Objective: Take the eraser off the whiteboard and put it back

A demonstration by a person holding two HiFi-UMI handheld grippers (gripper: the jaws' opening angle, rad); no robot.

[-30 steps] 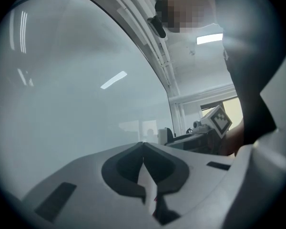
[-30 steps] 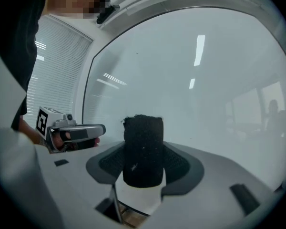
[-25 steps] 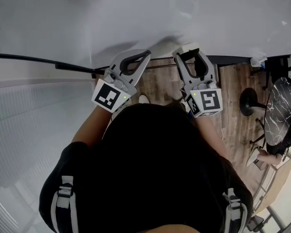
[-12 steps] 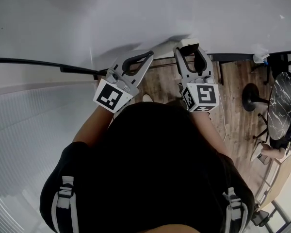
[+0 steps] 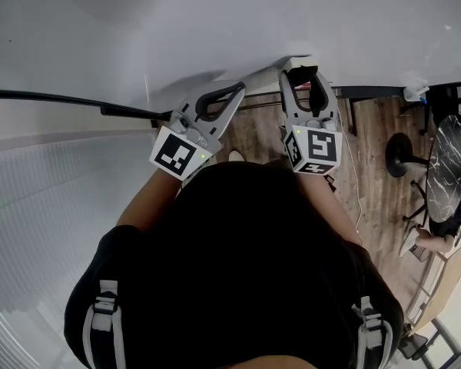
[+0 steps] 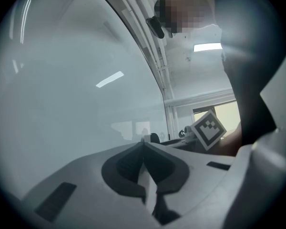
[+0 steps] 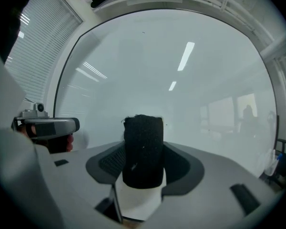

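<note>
The person wears a black short-sleeved top (image 5: 238,267) filling the lower centre, with pale-buckled straps (image 5: 100,314) at both lower corners, and the grey left gripper (image 5: 235,91) and right gripper (image 5: 303,72) each carry a white cube (image 5: 177,154) with black square markers.

Black-felt eraser (image 7: 142,144), upright, clamped in right tool (image 7: 144,152), before glossy whiteboard (image 7: 195,80)

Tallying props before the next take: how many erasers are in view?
1. The eraser is clamped between the right gripper's jaws, in front of the whiteboard. No other shows on the board, though parts of it lie outside the views.
</note>
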